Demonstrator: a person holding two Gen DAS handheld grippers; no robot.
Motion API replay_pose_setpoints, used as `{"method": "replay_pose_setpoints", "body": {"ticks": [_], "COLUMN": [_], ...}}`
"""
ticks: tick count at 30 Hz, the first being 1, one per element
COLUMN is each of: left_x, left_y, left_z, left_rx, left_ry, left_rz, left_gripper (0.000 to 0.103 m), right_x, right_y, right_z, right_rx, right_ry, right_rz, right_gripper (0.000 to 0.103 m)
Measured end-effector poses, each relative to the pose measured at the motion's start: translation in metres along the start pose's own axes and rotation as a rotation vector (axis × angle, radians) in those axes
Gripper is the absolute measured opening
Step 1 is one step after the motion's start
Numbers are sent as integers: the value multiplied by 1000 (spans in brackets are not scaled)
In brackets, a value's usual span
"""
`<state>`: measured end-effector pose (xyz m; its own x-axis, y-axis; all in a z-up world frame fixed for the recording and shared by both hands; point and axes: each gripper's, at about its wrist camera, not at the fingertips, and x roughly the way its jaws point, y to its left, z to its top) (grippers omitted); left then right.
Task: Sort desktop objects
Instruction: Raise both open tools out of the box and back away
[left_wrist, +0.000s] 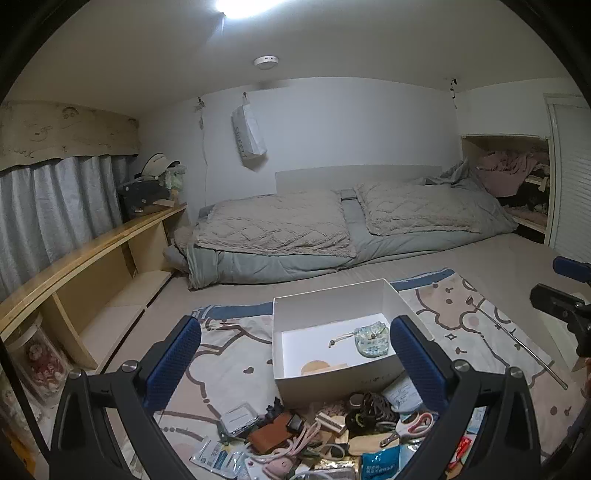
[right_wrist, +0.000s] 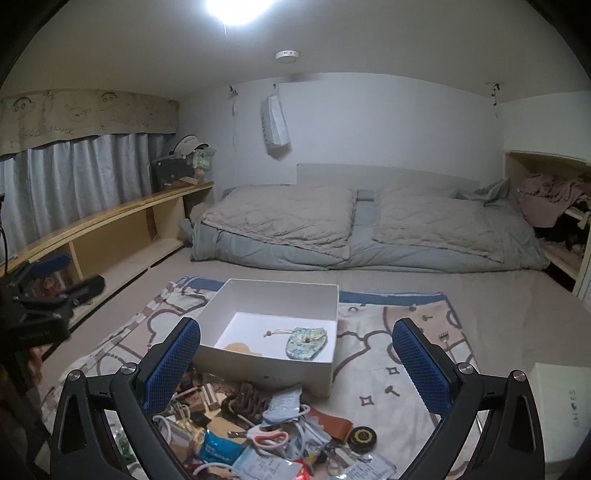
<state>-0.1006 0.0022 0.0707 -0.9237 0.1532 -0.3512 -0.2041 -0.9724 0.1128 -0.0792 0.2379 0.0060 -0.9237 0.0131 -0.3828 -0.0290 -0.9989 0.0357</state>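
A white open box stands on a patterned mat. Inside it lie a small floral pouch and a tan wooden piece. Just in front of the box sits a heap of small objects: pink-handled scissors, a brown leather case, packets, cables, a round black tin. My left gripper hovers open above the heap, empty. My right gripper is open too, holding nothing, and shows at the right edge of the left wrist view.
The mat lies on a beige floor. A low bed with grey quilts runs along the far wall. A wooden shelf lines the left side. A white box lid rests at the right.
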Motion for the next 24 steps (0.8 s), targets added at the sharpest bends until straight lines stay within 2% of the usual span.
{"method": "replay_pose_setpoints", "body": {"ticks": [7, 9, 15, 24], "left_x": [-14, -17, -24, -22], "left_y": [24, 29, 46, 63], "left_z": [-22, -30, -57, -93], "left_rx": [-32, -41, -55, -52], "left_ry": [19, 26, 65, 148], "left_rz": [10, 20, 36, 46], "left_gripper": [103, 103, 103, 103], "right_x": [-10, -14, -17, -3], "right_y": [1, 0, -4, -13], "right_z": [-20, -26, -39, -64], "right_rx": [-61, -74, -76, -78], "right_ry": [0, 1, 19, 113], "right_rz": [-23, 6, 14, 21], "right_gripper": [103, 103, 103, 103]}}
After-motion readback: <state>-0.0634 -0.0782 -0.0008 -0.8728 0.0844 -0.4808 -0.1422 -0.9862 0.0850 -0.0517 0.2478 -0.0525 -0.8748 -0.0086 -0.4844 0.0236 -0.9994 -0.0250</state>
